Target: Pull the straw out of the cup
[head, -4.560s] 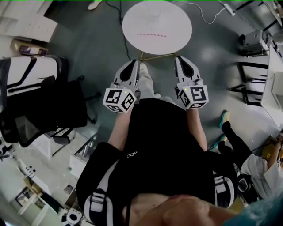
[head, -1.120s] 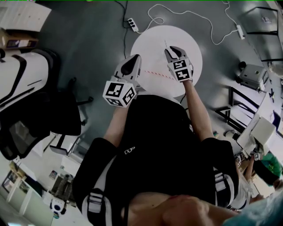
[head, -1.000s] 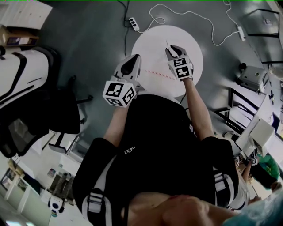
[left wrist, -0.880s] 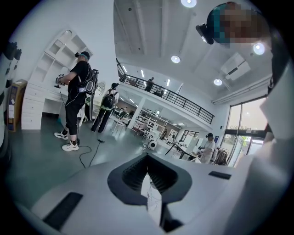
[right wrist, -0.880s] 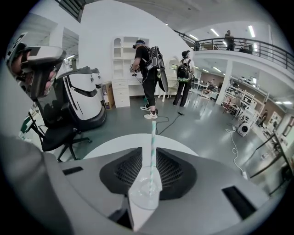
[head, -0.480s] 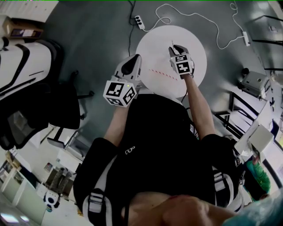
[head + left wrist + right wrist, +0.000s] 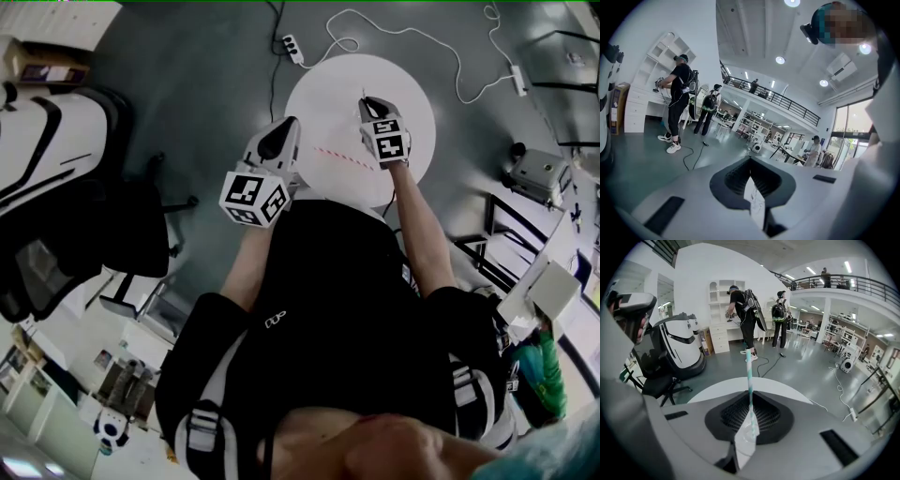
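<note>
My right gripper (image 7: 367,101) is held over the round white table (image 7: 323,89), shut on a thin straw (image 7: 363,94) with green and white stripes. In the right gripper view the straw (image 7: 749,376) rises straight up from between the closed jaws (image 7: 750,405), with the table (image 7: 717,390) just beyond them. My left gripper (image 7: 281,133) hangs at the table's near left edge, shut with nothing in it; its jaws (image 7: 751,161) point out across the room. I cannot make out a cup in any view.
A red dashed line (image 7: 337,156) crosses the table. A power strip (image 7: 293,47) and white cable (image 7: 412,33) lie on the floor behind it. A black office chair (image 7: 103,225) and a white machine (image 7: 47,141) stand at my left. People (image 7: 745,319) stand by shelves.
The right gripper has gone from beside my body out over the table and now holds the straw. Over the last second it barely shifts. The left gripper stays by the table's edge.
</note>
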Available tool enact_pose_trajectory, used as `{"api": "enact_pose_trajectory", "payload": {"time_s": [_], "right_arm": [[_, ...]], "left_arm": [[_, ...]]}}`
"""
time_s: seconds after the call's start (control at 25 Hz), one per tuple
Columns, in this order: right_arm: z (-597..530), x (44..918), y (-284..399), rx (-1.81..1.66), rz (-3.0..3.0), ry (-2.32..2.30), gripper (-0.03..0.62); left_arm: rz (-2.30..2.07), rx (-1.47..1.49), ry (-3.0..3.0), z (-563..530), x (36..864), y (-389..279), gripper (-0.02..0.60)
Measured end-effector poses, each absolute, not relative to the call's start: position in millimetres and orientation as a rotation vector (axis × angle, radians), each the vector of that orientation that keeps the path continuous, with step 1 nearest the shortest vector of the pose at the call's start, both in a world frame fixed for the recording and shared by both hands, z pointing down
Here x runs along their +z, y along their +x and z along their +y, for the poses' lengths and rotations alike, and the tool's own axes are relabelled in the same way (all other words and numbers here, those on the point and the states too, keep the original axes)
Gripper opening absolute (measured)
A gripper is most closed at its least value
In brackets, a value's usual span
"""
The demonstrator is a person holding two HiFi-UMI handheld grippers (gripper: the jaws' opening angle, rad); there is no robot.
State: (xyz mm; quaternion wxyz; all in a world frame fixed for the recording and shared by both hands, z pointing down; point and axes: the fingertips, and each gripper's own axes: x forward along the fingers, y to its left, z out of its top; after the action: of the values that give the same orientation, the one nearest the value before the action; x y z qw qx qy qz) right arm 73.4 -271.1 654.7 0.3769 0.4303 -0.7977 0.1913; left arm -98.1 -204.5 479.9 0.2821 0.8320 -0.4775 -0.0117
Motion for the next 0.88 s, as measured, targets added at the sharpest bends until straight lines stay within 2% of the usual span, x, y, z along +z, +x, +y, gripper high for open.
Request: {"api": "enact_pose_trajectory", "payload": {"time_s": [0.56, 0.88], "right_arm": [[-257, 538, 102, 0.584, -2.332, 1.435, 0.035], [-240, 478, 121, 0.521, -2.426, 1.569, 0.035]], "left_arm": [[-1.096, -0.009, 2.328, -212, 476, -44, 0.009], [-0.998, 0.011, 2.385, -218, 472, -10, 0.009]]}}
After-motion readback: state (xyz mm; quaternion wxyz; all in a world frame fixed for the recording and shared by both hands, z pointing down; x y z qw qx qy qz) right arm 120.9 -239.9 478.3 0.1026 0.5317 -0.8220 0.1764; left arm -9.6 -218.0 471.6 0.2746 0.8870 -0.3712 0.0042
